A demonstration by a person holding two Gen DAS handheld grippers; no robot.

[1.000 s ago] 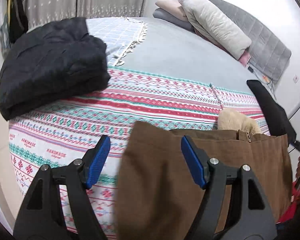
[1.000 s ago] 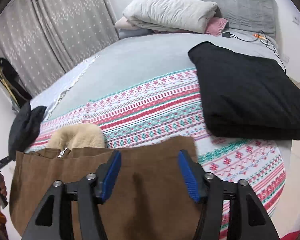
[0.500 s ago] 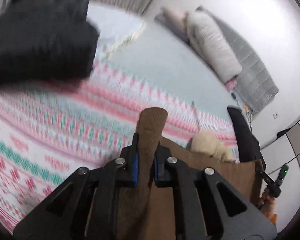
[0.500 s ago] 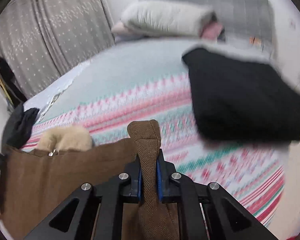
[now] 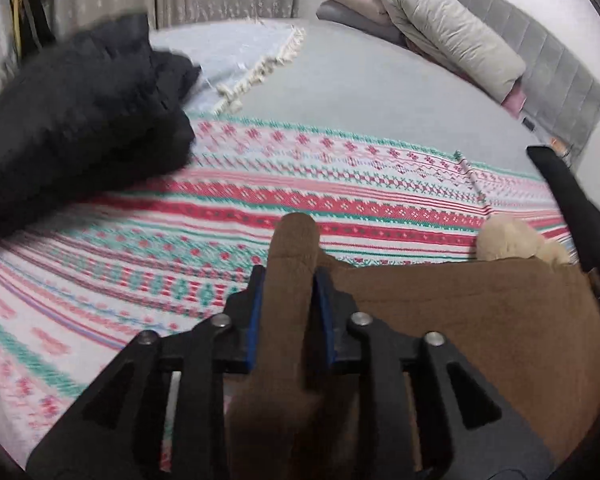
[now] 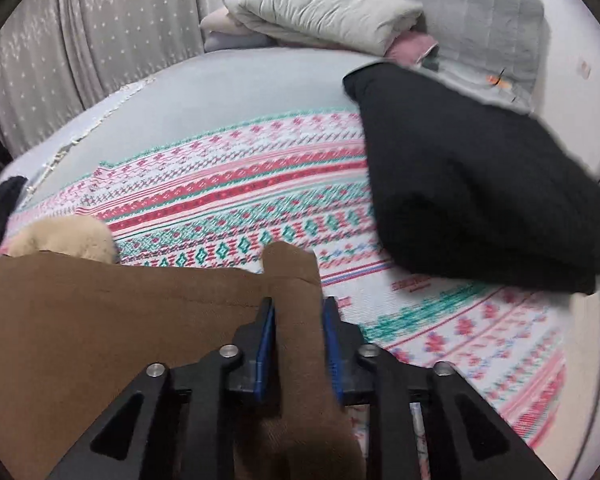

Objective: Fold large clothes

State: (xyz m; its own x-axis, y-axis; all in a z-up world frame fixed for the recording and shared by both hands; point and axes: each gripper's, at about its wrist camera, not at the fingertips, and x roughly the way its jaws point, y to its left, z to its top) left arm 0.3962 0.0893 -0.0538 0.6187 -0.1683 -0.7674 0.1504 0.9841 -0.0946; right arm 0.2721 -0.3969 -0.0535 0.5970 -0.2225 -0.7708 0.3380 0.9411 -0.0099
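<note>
Soft, even indoor light, moderately bright, with no visible source. Strong fisheye bending in both wrist views, dark vignette at the round edges. Motion blur on the black folded garment (image 5: pixel 80 120) and the near patterned blanket (image 5: pixel 100 280) in the left view; likewise smeared at the blanket's lower right (image 6: pixel 480 340) in the right view. Pale glare on the white wall (image 5: pixel 560 20). Faint shadow under the brown garment (image 6: pixel 120 320). Pillows (image 6: pixel 320 12) fairly sharp.

Home bedroom. Bed (image 5: pixel 380 92) with grey sheet fills the view; patterned red-and-green blanket (image 5: pixel 340 200) spread over its near part. Folded pillows and quilt (image 6: pixel 320 12) stacked at the bed's far end against a padded grey headboard (image 6: pixel 480 0). Dotted curtains (image 6: pixel 80 40) hang beside the bed.
</note>
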